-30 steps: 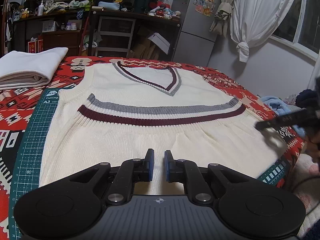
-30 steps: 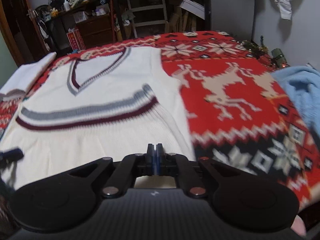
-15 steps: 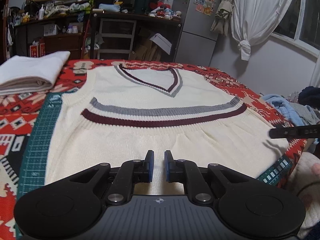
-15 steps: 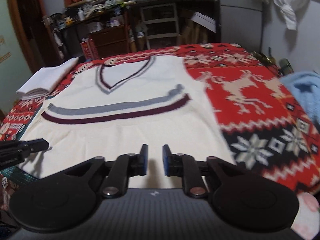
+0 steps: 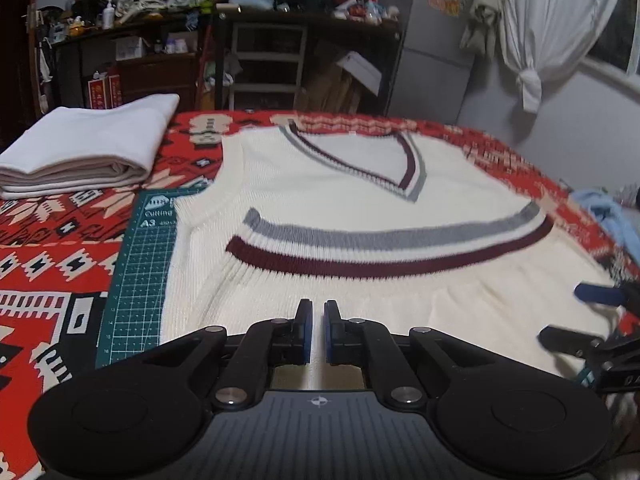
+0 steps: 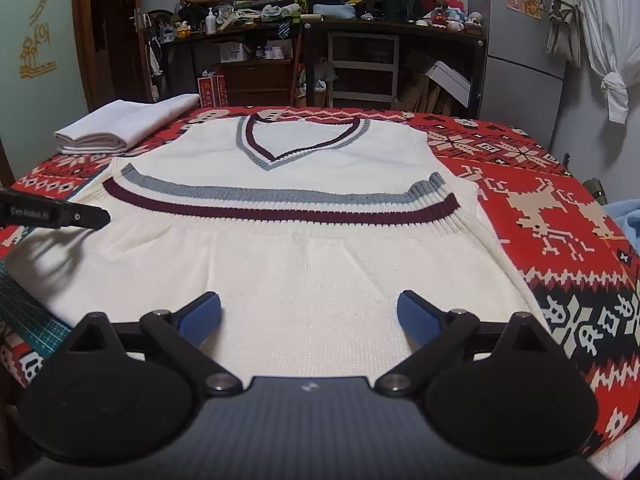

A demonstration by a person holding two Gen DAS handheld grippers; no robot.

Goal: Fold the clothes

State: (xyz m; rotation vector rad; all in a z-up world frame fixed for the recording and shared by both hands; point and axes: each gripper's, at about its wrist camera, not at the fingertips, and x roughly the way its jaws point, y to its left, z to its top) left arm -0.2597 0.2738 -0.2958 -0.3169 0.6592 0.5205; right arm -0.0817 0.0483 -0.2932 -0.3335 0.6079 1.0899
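Facing: we look along both grippers at a cream knitted vest (image 6: 304,248) spread flat on a red patterned blanket (image 6: 560,216).
Vest position: it fills the middle of both views, V-neck toward the top of the frame, hem at the bottom just ahead of our jaws.
Long axis: it runs from bottom to top of the frame, away from us; grey and maroon stripes cross it side to side.
Left gripper (image 5: 314,332): jaws nearly closed with a narrow gap, grasping nothing, low centre of the left wrist view over the hem.
Right gripper (image 6: 308,312): jaws spread wide and empty, low centre of the right wrist view, over the hem's middle.
Nearer hand: we judge both about equally near the hem; neither visibly touches the knit.
Under the vest: a green cutting mat (image 5: 140,272) shows at its left edge.
Containers: none in view.
Nearby: folded white cloth (image 5: 88,148) upper left, apart from the vest; blue fabric (image 5: 612,216) at right edge.
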